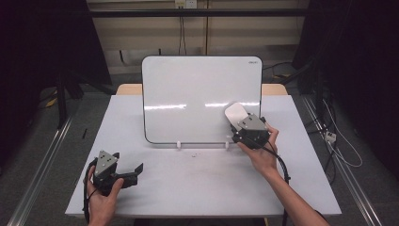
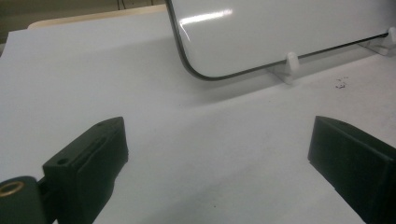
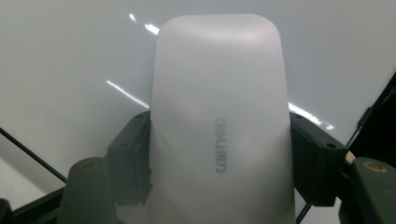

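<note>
One white eraser (image 3: 218,126) sits tight between the two jaws of the right gripper (image 1: 252,131), which squeeze it from both sides. The eraser is pressed against the lower right part of the whiteboard (image 1: 188,89), close to the board's right edge and a little above its bottom edge. The board looks clean and shiny, with no marks that I can see. It stands tilted back on two small white feet (image 1: 179,144), near the far middle of the desk (image 1: 202,188). A few tiny dark crumbs (image 2: 340,83) lie on the desk just in front of the board. The left gripper (image 1: 123,175) rests low by the near left corner of the desk, with its jaws wide apart and nothing between them. I think the job in hand is wiping the board. To do it well, the flat side of the eraser should stay against the board, the push should be soft so the board does not tip back, and the wiping should go in long, even lines.
</note>
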The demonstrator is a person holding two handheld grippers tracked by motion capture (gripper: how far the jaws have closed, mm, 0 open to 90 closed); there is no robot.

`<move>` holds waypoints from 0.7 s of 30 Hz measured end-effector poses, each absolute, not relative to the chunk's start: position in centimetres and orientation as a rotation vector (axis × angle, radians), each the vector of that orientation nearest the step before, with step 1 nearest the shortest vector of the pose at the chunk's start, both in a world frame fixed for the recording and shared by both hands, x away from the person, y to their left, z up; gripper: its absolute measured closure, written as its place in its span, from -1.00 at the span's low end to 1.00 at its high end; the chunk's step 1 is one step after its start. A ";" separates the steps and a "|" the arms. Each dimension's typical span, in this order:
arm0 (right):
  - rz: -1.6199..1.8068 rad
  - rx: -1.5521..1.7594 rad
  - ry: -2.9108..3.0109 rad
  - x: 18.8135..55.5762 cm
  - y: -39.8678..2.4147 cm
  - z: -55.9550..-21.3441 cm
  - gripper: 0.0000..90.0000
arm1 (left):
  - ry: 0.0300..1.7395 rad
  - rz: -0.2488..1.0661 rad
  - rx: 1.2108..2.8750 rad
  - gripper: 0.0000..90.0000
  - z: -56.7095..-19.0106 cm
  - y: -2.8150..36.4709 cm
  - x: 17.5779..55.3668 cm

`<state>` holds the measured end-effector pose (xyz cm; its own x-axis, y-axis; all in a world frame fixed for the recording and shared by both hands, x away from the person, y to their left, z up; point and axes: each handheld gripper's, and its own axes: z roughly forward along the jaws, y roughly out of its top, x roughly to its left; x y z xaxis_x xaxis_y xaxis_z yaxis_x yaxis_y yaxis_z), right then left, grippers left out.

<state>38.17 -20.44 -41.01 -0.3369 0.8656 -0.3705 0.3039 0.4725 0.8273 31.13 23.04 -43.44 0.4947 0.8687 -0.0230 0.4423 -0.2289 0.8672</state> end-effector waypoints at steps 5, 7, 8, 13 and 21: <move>0.761 0.980 1.873 38.2 -20.3 -41.6 -0.30 | 1.102 0.598 1.853 -0.90 -43.5 23.2 31.2; 0.756 0.988 1.874 38.4 -20.3 -41.9 -0.30 | 1.095 0.596 1.851 -0.90 -43.5 23.1 31.2; 0.752 0.988 1.873 38.5 -20.3 -41.9 -0.30 | 1.093 0.597 1.851 -0.90 -43.4 23.1 31.2; 0.752 1.010 1.883 38.8 -20.4 -42.3 -0.31 | 1.085 0.596 1.852 -0.90 -43.4 23.2 31.0; 0.809 1.068 1.918 38.9 -20.8 -42.0 -0.50 | 1.073 0.597 1.845 -0.90 -43.3 23.3 31.1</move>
<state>38.90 -20.79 -42.05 -0.3419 0.8829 -0.3219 0.3859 0.4443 0.8085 31.05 23.33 -43.34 0.5084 0.8607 -0.0279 0.4306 -0.2260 0.8738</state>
